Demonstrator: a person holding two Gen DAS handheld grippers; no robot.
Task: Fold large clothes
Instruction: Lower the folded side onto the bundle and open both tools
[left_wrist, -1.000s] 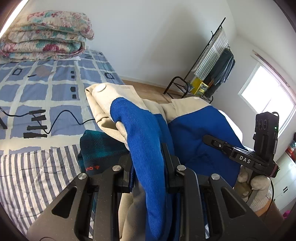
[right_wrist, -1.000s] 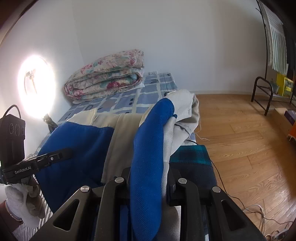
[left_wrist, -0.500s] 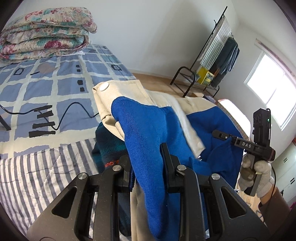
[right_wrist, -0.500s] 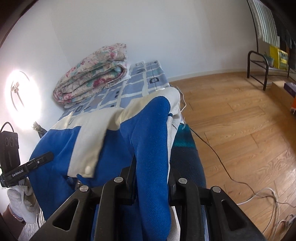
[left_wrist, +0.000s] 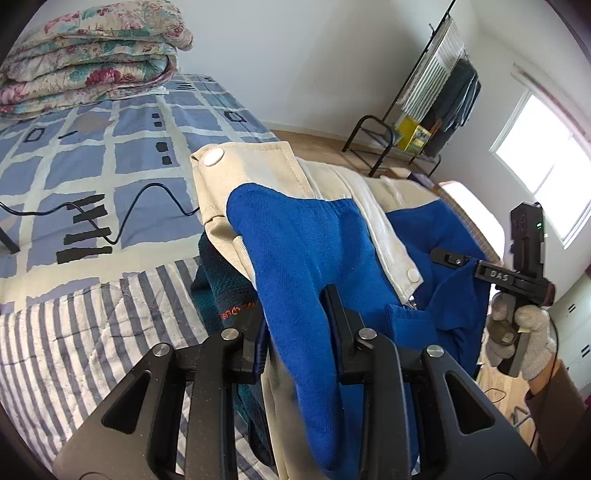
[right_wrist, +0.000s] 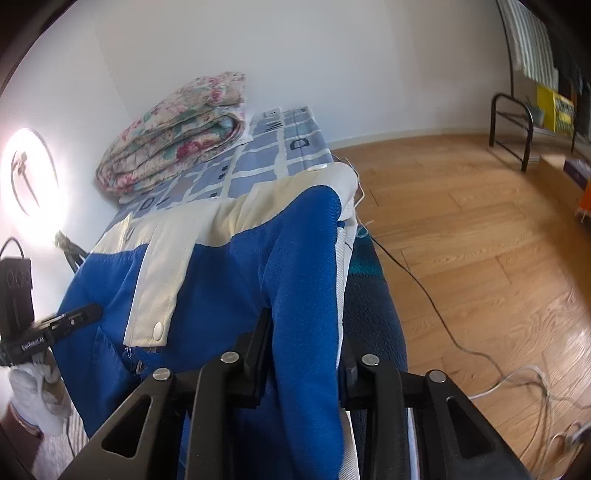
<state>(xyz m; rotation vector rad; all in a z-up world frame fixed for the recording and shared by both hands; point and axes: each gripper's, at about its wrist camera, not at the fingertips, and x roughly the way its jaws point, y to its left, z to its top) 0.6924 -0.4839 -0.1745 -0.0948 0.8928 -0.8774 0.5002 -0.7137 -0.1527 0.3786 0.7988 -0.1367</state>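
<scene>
The left claw (left_wrist: 295, 325) is pinching a fold of the blue and cream jacket (left_wrist: 295, 236), and the right claw (right_wrist: 303, 343) is clenching another fold of it, so the garment is hanging spread between them, likely to square it before a fold. It is riding above a dark teal garment (left_wrist: 221, 280) near the striped foot end of the bed (left_wrist: 74, 332); a floral quilt (left_wrist: 92, 55) is sitting at the far end.

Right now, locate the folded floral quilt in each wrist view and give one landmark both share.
Left wrist: floral quilt top left, on the checked bedspread.
Right wrist: floral quilt upper left of centre, against the wall.
Shared landmark: the black clothes rack.
</scene>
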